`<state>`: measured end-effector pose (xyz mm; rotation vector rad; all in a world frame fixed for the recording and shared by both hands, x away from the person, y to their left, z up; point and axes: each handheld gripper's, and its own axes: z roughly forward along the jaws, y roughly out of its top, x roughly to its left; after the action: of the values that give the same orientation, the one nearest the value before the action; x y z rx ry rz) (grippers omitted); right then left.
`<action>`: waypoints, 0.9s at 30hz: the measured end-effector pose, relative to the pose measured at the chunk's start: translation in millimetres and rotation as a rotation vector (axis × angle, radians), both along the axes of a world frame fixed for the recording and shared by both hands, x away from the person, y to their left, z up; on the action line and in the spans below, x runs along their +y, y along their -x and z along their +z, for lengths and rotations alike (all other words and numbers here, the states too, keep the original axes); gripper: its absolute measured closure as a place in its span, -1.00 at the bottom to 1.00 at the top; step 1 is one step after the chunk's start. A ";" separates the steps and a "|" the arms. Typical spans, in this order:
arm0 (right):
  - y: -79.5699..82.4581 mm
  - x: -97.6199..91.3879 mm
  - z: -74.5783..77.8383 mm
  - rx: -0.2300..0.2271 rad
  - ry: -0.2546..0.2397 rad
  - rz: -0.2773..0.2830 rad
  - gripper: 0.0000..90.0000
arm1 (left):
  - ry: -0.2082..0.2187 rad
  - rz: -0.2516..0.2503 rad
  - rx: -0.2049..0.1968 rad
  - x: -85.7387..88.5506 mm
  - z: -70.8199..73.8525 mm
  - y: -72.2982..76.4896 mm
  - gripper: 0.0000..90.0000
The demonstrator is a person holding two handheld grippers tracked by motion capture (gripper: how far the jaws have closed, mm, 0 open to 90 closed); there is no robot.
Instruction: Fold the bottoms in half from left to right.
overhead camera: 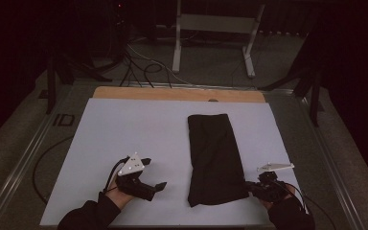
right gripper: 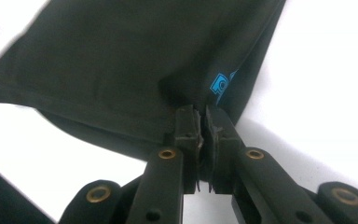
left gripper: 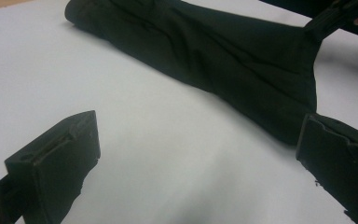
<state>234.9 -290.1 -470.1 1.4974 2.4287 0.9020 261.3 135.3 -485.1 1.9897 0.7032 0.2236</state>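
Observation:
A folded black cloth (overhead camera: 215,158) lies lengthwise on the white table sheet (overhead camera: 139,129), right of the middle. My right gripper (overhead camera: 253,188) is at its near right corner, jaws shut on the cloth's edge (right gripper: 186,100); a small blue print (right gripper: 219,84) shows beside the pinch. The cloth corner is drawn up toward those jaws (left gripper: 307,42). My left gripper (overhead camera: 154,173) hovers over bare sheet left of the cloth, jaws wide apart with nothing between them; its black fingers (left gripper: 56,163) frame the cloth (left gripper: 223,60) from the side.
A wooden table edge (overhead camera: 177,94) runs along the far side of the sheet. Beyond it stand a white metal frame (overhead camera: 215,28) and loose cables (overhead camera: 139,67) on the floor. Dark stands flank the table on both sides.

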 end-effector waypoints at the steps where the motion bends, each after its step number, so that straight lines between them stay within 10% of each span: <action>1: 2.0 -0.5 1.7 0.004 -0.011 0.000 0.88 | -0.002 0.001 0.003 0.5 -0.1 -0.7 -1.00; 23: 8.3 -10.3 -23.9 0.100 0.063 -0.043 0.88 | 0.006 -0.016 0.027 -0.9 -5.8 -4.0 -1.00; 27: 10.0 -8.9 -18.5 0.073 0.036 -0.035 0.57 | 0.004 -0.016 0.026 -0.9 -5.6 -4.2 -1.00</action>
<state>224.9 -299.0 -488.6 1.5815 2.4465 0.8063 265.5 134.4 -490.7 1.9969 0.7031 0.1871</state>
